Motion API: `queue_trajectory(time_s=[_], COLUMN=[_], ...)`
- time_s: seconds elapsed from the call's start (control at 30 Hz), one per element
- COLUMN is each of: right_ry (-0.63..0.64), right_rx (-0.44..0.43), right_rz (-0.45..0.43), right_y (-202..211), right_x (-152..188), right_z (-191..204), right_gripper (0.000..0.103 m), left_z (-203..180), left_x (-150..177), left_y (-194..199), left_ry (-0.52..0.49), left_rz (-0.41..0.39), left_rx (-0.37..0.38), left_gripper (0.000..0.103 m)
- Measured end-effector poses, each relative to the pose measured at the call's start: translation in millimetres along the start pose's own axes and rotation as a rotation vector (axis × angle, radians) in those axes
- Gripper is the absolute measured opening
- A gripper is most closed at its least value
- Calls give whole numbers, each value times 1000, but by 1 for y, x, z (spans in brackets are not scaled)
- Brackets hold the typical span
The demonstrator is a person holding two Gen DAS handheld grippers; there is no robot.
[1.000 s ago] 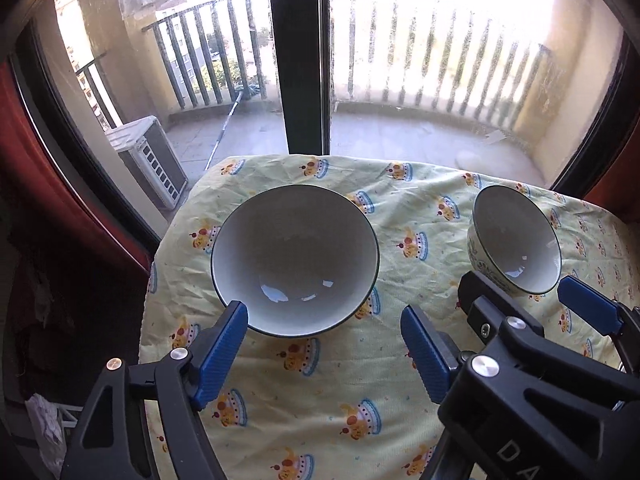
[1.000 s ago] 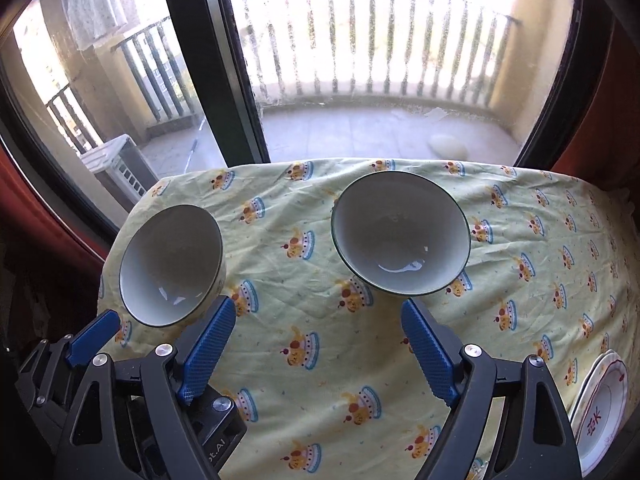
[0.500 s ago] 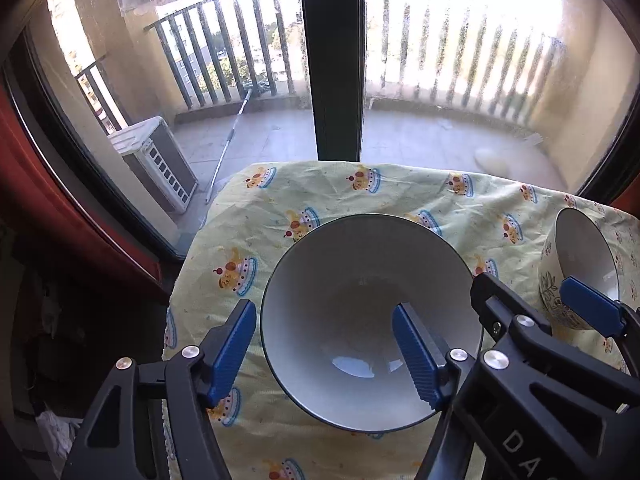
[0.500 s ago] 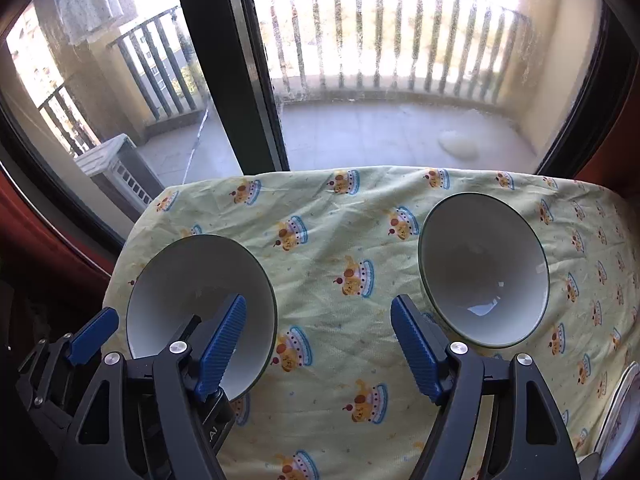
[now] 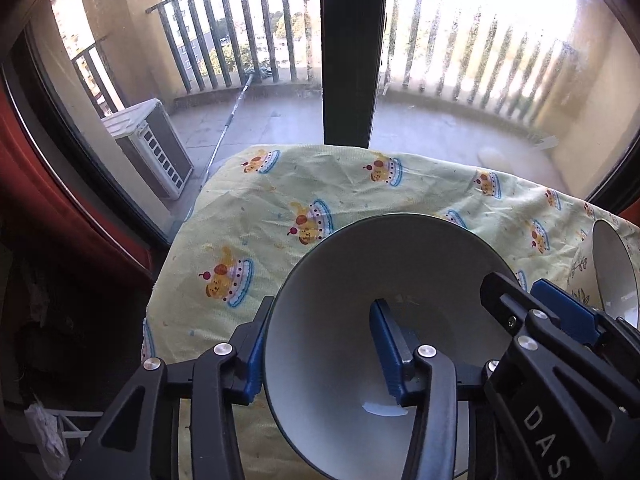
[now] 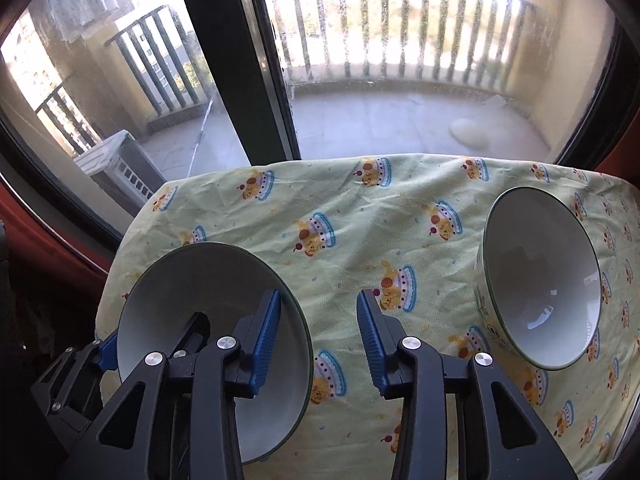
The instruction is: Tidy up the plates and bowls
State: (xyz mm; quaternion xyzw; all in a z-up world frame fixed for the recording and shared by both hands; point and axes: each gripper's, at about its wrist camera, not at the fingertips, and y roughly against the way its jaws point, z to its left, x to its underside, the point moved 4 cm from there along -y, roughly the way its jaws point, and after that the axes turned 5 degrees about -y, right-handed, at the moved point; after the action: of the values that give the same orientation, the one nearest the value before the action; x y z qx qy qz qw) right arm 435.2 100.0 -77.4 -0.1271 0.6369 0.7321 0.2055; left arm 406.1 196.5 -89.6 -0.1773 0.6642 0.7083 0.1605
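Observation:
A wide white bowl (image 5: 400,280) with a dark green rim sits at the table's left end. My left gripper (image 5: 320,344) is open and straddles its left wall: one finger outside, one inside the bowl, neither pad visibly pressing. The same bowl (image 6: 208,280) shows low left in the right wrist view. My right gripper (image 6: 318,332) is open and empty; its left finger overlaps the bowl's right rim and its right finger is over the cloth. A smaller leaf-patterned bowl (image 6: 540,280) stands to the right, also at the right edge of the left wrist view (image 5: 612,272).
The table wears a yellow cloth (image 6: 360,220) printed with cartoon cakes. Its far edge meets a glass balcony door with a dark frame (image 5: 352,52). The table's left edge (image 5: 160,280) drops to a dark floor. A plate's edge shows bottom right (image 6: 632,420).
Both grippers have moved forward and down toward the wide bowl. My left gripper's fingers have come round its left wall and narrowed. The right gripper's fingers have also narrowed.

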Motion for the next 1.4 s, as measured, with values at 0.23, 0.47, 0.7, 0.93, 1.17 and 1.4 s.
queue_trajectory(time_s=[0.23, 0.47, 0.7, 0.93, 1.17, 1.4], right_ry=[46, 52, 41, 9, -12, -32], right_rx=[-20, -13, 4, 32, 57, 41], right_rz=[6, 10, 14, 9, -12, -28], right_y=[-4, -2, 9, 28, 59, 96], right_x=[-1, 2, 10, 24, 38, 57], right_z=[12, 10, 0, -20, -42, -66], right_gripper=[21, 21, 21, 21, 21, 21], left_z=[6, 5, -6, -26, -44, -63], left_x=[-1, 4, 14, 27, 43, 64], left_y=[-5, -1, 9, 26, 54, 89], left_ry=[-3, -7, -15, -29, -26, -27], left_rz=[4, 10, 20, 15, -3, -19], left_rx=[12, 15, 39, 72, 100, 89], left_gripper=[29, 28, 29, 29, 28, 28])
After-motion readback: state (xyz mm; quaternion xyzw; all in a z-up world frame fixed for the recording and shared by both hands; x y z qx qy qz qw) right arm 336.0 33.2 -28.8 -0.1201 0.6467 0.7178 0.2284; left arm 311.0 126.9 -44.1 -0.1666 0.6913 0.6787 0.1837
